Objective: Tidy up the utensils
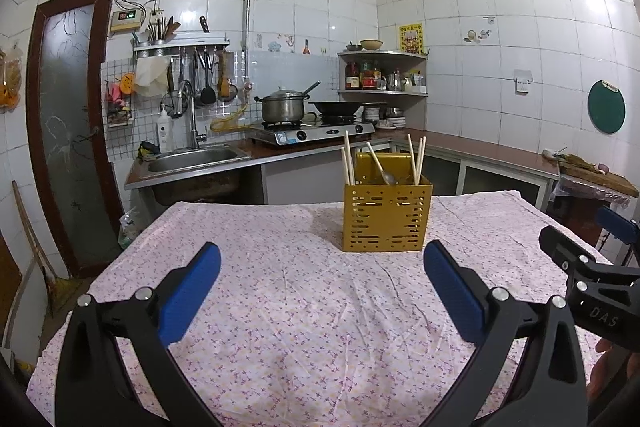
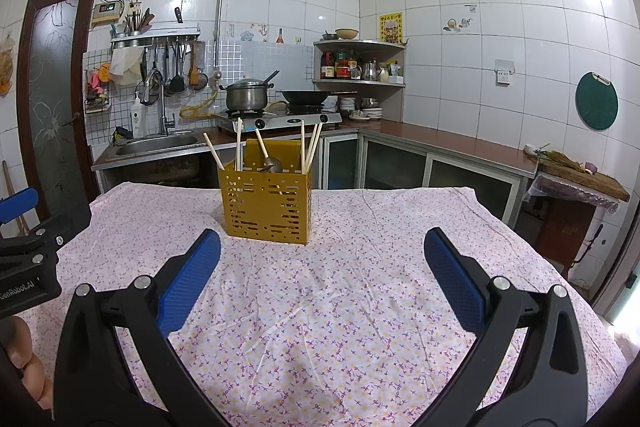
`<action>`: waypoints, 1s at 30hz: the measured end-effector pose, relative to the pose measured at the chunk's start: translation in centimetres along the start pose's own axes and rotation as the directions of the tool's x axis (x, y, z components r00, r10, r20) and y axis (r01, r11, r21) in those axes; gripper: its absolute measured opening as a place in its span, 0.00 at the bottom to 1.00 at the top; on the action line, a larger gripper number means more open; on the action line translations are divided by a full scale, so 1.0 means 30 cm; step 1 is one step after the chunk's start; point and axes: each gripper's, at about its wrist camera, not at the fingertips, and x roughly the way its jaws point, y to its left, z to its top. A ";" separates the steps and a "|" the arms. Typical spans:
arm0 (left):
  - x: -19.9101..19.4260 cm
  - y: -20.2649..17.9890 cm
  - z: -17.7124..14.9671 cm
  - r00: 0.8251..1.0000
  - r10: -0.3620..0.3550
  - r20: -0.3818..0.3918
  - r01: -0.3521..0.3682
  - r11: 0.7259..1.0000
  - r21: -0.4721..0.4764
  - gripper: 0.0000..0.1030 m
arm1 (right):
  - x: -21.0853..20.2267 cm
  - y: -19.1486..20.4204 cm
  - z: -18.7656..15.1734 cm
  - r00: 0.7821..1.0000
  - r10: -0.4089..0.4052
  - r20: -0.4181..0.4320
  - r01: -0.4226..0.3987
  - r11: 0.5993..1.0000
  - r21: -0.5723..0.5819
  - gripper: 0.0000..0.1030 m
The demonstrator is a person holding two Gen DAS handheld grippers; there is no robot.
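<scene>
Chopsticks (image 2: 238,143) and a metal spoon (image 2: 273,165) stand in the perforated yellow utensil holder (image 2: 265,205), which sits upright on the floral tabletop (image 2: 360,287) towards its far edge; their long axes run near vertical, the chopstick tips leaning outward left and right, the spoon's handle slanting up to the left. Lettering "DAS" shows on the right gripper (image 1: 592,291) seen from the left wrist, and "GenRobot.AI" on the left gripper (image 2: 28,259) seen from the right wrist. Both grippers hover over the cloth, jaws spread wide and holding nothing.
</scene>
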 end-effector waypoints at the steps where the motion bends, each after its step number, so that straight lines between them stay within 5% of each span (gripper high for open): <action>1: 0.000 0.000 0.000 1.000 -0.003 -0.001 0.003 1.000 0.000 0.96 | 0.000 0.000 -0.001 1.000 0.000 0.000 0.000 1.000 0.000 0.96; 30: 0.000 0.003 0.017 1.000 -0.007 -0.002 0.007 1.000 -0.003 0.96 | 0.005 -0.016 -0.004 1.000 -0.001 0.003 0.001 1.000 -0.003 0.96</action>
